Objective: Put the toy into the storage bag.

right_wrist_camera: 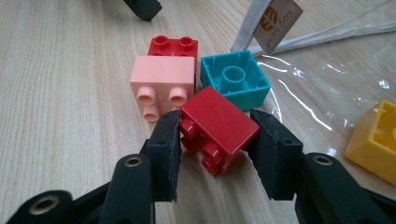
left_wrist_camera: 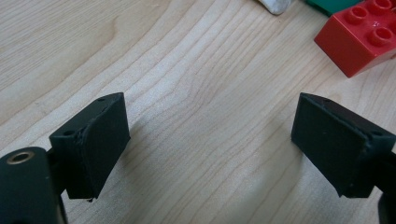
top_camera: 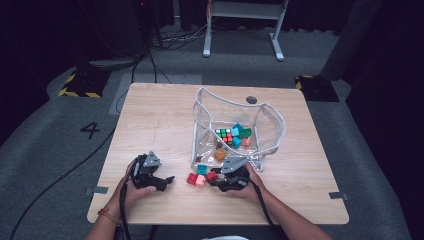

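Red brick [right_wrist_camera: 219, 125] clamped — right gripper [right_wrist_camera: 217, 140] jaws.

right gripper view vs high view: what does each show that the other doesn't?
Right gripper view alone: the right gripper shut on a red brick, its studs facing the camera; the teal brick's hollow underside; print on the bag's tag.

High view alone: the left gripper apart on bare table, the whole clear bag, the puzzle cube inside it, the floor.

Both: the pink brick, the second red brick behind it, the teal brick, the bag's edge.
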The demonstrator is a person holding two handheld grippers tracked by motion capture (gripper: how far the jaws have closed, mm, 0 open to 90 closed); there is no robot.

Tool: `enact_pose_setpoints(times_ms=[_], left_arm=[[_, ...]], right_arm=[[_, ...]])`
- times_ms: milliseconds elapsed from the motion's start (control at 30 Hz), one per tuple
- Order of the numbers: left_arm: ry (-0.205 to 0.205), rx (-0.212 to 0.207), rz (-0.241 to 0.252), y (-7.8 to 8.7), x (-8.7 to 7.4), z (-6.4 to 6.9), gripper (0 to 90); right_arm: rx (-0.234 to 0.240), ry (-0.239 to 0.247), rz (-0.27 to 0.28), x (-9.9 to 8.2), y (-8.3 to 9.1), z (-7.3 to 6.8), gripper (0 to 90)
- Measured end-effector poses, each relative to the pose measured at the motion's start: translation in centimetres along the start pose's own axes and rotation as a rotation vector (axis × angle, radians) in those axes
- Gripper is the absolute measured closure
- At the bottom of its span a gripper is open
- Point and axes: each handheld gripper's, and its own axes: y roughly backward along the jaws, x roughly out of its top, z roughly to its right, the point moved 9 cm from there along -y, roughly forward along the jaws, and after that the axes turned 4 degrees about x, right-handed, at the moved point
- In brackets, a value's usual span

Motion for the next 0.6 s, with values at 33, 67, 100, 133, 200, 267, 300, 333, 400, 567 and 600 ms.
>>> enact_pose_setpoints(times_ms=[33,67,100,133,200,267,300,333,400,567,600], left_arm=[[-0.003,0.004,0.001,0.0,0.0,-0.1,11.5],[0.0,0.0,0.001,0.0,0.0,0.0,11.5],[-0.003,0.005,0.002,0.0,0.0,-0.1,11.5],[-0.003,0.004,0.001,0.0,0.0,-0.1,11.5],[-0.002,0.001,0.0,0.0,0.0,0.0,11.5],[0.0,0.0,0.0,0.0,0.0,0.0,11.5],[0.0,0.0,0.001,0.0,0.0,0.0,11.5],[0.0,0.0,0.001,0.0,0.0,0.0,11.5],[0.0,0.0,0.001,0.0,0.0,0.0,11.6],[-0.001,0.0,0.001,0.0,0.0,0.0,11.6],[0.005,0.001,0.001,0.0,0.0,0.0,11.6]], right_arm=[[0.0,0.014,0.007,0.0,0.0,0.0,55.1],[0.001,0.012,0.001,-0.1,0.1,0.0,55.1],[-0.003,0.006,-0.002,-0.2,0.2,-0.1,55.1],[0.005,0.01,0.005,-0.2,0.4,-0.1,55.1],[0.006,0.008,0.001,-0.4,0.7,-0.3,55.1],[0.001,0.013,0.018,-0.4,1.2,-0.1,55.1],[-0.001,0.019,0.019,-0.5,1.4,-0.1,55.2],[0.0,0.003,0.015,-0.6,1.8,-0.2,55.2],[-0.007,0.004,0.014,-0.9,2.7,-0.4,55.2],[-0.011,0.019,0.016,-1.6,4.4,-0.7,55.3],[-0.015,0.032,0.018,-1.6,4.6,-0.7,55.3]])
